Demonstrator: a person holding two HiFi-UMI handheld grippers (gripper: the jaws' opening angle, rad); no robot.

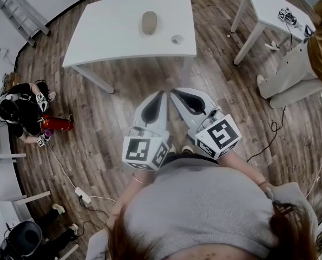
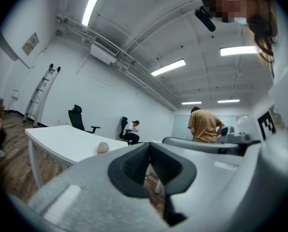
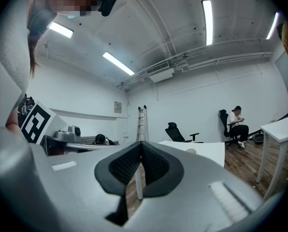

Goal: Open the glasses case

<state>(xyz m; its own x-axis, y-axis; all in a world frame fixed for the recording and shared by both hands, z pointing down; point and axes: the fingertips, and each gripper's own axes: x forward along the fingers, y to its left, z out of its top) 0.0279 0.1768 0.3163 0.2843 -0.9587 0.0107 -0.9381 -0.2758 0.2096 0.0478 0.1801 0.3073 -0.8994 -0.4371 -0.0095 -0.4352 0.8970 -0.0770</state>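
Observation:
A beige oval glasses case (image 1: 149,22) lies closed near the middle of the white table (image 1: 112,42), well ahead of both grippers. It shows small on the tabletop as the case (image 2: 102,148) in the left gripper view and as the case (image 3: 191,151) in the right gripper view. My left gripper (image 1: 162,93) and right gripper (image 1: 173,91) are held side by side over the wooden floor, short of the table's near edge, tips almost meeting. Both are shut with nothing between the jaws, as the left gripper (image 2: 149,151) and right gripper (image 3: 140,152) show close up.
A small round object (image 1: 177,39) lies on the table right of the case. A second white table (image 1: 269,10) stands at the right with a person (image 1: 307,64) beside it. Another person (image 1: 25,115) crouches on the floor at left. A ladder (image 1: 17,12) and cables (image 1: 69,177) lie around.

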